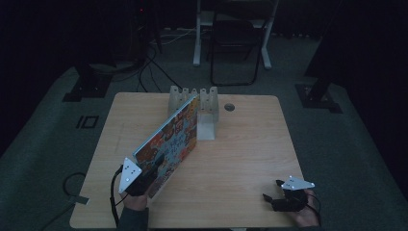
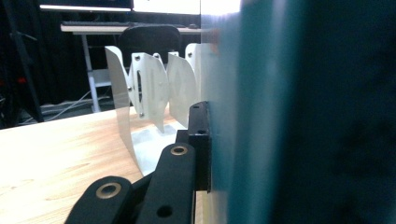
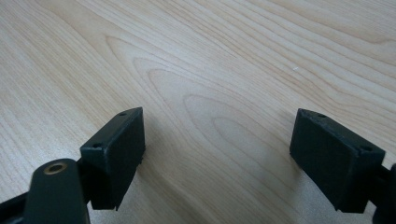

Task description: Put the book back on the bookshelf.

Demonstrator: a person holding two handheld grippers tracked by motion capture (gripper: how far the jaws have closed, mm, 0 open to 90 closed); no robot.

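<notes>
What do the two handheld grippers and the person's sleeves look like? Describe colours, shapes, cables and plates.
Both the left gripper and the right gripper are black, each topped by a grey three-cornered plate with small light dots. Their jaws end in flat rectangular black pads with brass-coloured pivot rivets. A black cable loops from the left one. The sleeve looks dark.

Dim lab or office: carpeted floor, loose cables at 11 o'clock, folding chair and white desk legs at 12, wooden tabletop centre.
</notes>
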